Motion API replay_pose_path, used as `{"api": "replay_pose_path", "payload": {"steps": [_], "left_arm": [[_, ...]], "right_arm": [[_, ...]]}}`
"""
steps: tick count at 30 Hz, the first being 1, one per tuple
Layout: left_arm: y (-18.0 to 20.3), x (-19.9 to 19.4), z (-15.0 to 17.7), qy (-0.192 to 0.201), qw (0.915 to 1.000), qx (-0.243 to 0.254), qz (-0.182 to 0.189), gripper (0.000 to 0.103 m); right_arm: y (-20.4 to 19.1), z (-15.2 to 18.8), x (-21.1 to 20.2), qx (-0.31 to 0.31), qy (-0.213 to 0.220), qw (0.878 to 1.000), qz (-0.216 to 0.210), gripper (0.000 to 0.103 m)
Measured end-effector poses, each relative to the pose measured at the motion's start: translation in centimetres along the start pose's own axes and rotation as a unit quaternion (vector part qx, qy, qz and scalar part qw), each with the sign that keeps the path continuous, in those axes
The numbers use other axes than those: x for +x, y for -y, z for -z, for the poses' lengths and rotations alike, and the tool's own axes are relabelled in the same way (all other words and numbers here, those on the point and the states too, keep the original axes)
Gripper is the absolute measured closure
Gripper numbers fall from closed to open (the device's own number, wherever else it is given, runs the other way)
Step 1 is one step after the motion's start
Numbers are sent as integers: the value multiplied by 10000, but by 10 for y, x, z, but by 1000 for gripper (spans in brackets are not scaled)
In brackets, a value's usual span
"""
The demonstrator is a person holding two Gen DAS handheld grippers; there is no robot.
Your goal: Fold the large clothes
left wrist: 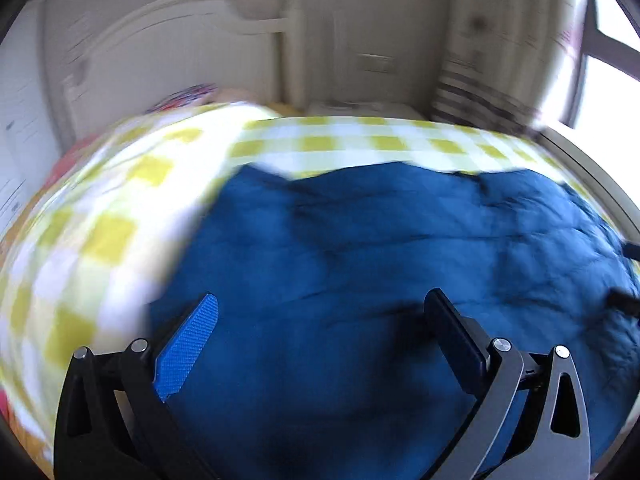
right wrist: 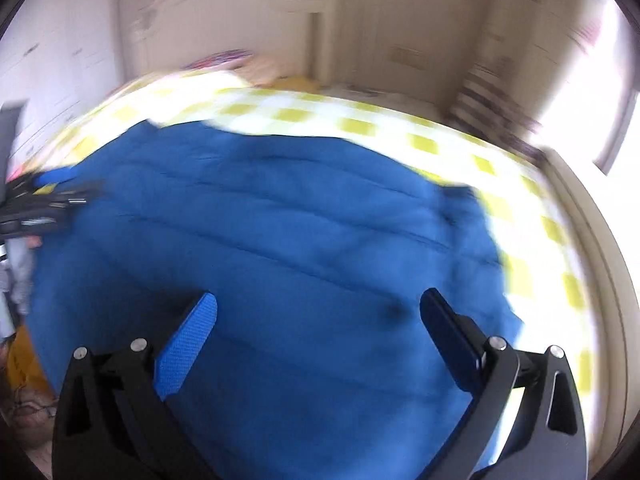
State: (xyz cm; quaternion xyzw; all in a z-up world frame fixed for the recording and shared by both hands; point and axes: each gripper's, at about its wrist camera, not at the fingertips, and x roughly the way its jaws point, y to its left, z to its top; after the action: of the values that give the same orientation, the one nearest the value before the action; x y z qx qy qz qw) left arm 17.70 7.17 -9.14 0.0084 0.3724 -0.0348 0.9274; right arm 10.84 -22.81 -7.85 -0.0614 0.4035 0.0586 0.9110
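Observation:
A large blue quilted garment [left wrist: 380, 248] lies spread over the bed, filling the middle of both views [right wrist: 280, 240]. My left gripper [left wrist: 322, 304] hovers over its near part, open, with nothing between the blue pads. My right gripper [right wrist: 320, 304] is likewise open above the garment, empty. At the left edge of the right wrist view the other gripper [right wrist: 44, 204] shows as a dark blurred shape over the garment's left side. Both views are motion-blurred.
The bed has a yellow-and-white checked cover [left wrist: 120, 208] and a white headboard [left wrist: 172, 40] at the far end. A striped curtain [left wrist: 472, 96] and bright window [left wrist: 608, 52] stand at the right. The bed's right side rail [right wrist: 592, 240] runs close to the garment.

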Motion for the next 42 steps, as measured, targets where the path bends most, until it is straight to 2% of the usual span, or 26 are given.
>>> {"api": "replay_pose_path", "payload": {"steps": [2,3,4,7,9,13,15,16,17,18,19,22,24,27,31,34,36,38,39,42], "left_arm": [[-22,5,4,-129,9994,-300,125,4],[-28,7,6,-130,9988,-400,240,4],[-26,7,5,-127,9990,-373,196,4],[-6,6,5,-104,9993,59,-354,4],[-2,-3,5,19,9987,119,-487,5],[14,-46,21,431,9987,220,128,5],[36,-55,37,437,9963,596,435,5],[51,-50,47,285,9942,888,529,5],[63,-42,57,198,9930,1088,408,4],[69,-38,68,437,9919,1182,156,4],[71,-36,71,507,9914,1204,89,4],[69,-33,66,263,9921,1211,199,4],[67,-32,65,210,9922,1199,265,4],[65,-31,67,211,9920,1209,283,4],[66,-34,71,204,9922,1181,339,4],[66,-33,71,203,9924,1159,353,4],[66,-32,70,196,9924,1167,340,4],[65,-32,70,192,9924,1171,337,4],[65,-32,70,189,9923,1179,332,4],[65,-32,70,191,9923,1176,328,4]], "right_arm": [[30,13,4,455,-94,9989,-94,3],[43,20,7,731,-55,9967,-342,3],[48,25,9,844,-1,9952,-487,3],[38,23,6,653,-31,9977,-151,3],[21,19,-3,478,44,9988,111,3],[-25,26,-33,-45,396,9978,-525,3],[-58,38,-38,-568,389,9948,-752,3],[-72,43,-34,-769,342,9931,-812,3],[-84,47,-26,-916,316,9918,-831,2],[-90,54,-20,-988,418,9919,-683,2],[-90,58,-18,-996,480,9916,-668,2],[-84,56,-19,-976,307,9913,-832,2],[-79,52,-22,-1003,200,9919,-758,3],[-58,54,-36,-795,275,9952,-508,3],[-3,74,-42,-87,266,9994,-217,3],[25,92,-38,478,325,9966,-585,3],[23,92,-38,547,319,9966,-534,3],[15,87,-43,465,300,9983,-186,3],[5,83,-51,427,423,9982,5,4],[-33,75,-68,71,852,9943,-637,5]]}}
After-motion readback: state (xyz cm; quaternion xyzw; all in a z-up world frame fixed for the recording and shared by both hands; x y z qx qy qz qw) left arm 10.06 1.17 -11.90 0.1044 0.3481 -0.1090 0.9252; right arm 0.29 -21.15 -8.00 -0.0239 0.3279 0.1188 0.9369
